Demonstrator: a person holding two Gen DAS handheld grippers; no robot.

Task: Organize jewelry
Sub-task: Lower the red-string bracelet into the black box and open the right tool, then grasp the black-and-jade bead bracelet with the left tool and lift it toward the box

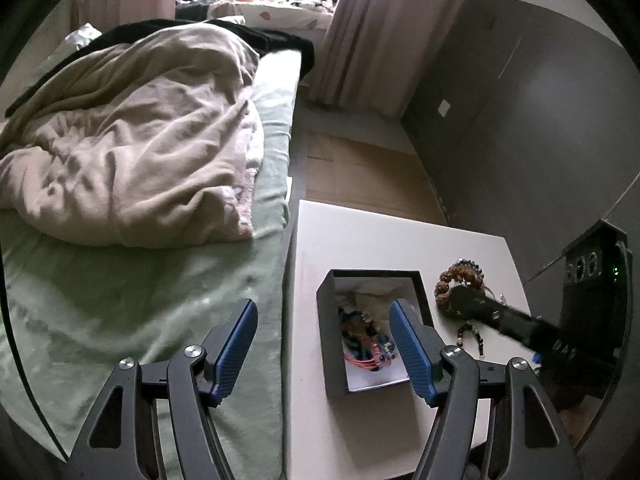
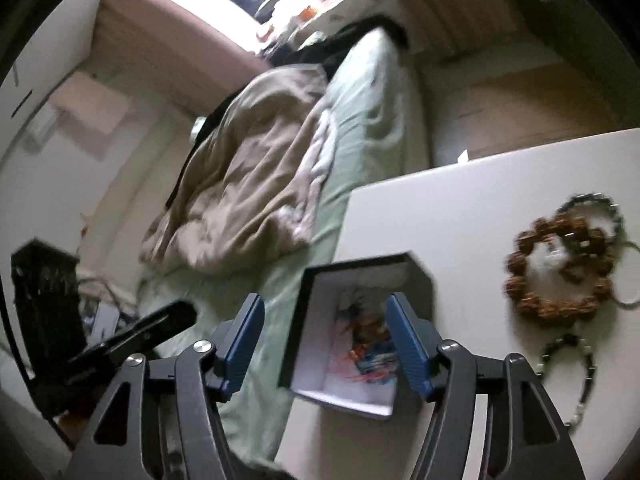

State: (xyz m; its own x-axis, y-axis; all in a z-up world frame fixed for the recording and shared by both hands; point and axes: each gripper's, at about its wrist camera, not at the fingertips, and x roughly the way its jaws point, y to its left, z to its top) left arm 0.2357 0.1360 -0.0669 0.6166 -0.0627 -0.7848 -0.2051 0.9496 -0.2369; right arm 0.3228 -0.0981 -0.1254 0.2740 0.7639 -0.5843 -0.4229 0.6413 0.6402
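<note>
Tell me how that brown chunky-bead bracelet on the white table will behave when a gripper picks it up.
The brown chunky-bead bracelet is a ring of separate knobbly beads, so it will probably sag and dangle from a pinch, not stay round. The rough beads should grip fairly well. Thinner strands lie across it and may drag along. The white table looks smooth, so a push likely slides it.

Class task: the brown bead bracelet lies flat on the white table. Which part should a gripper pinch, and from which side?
Pinch one stretch of the brown bead bracelet from above, one finger inside the ring, one outside. Its near arc looks best: thinner strands overlap the far side.
</note>
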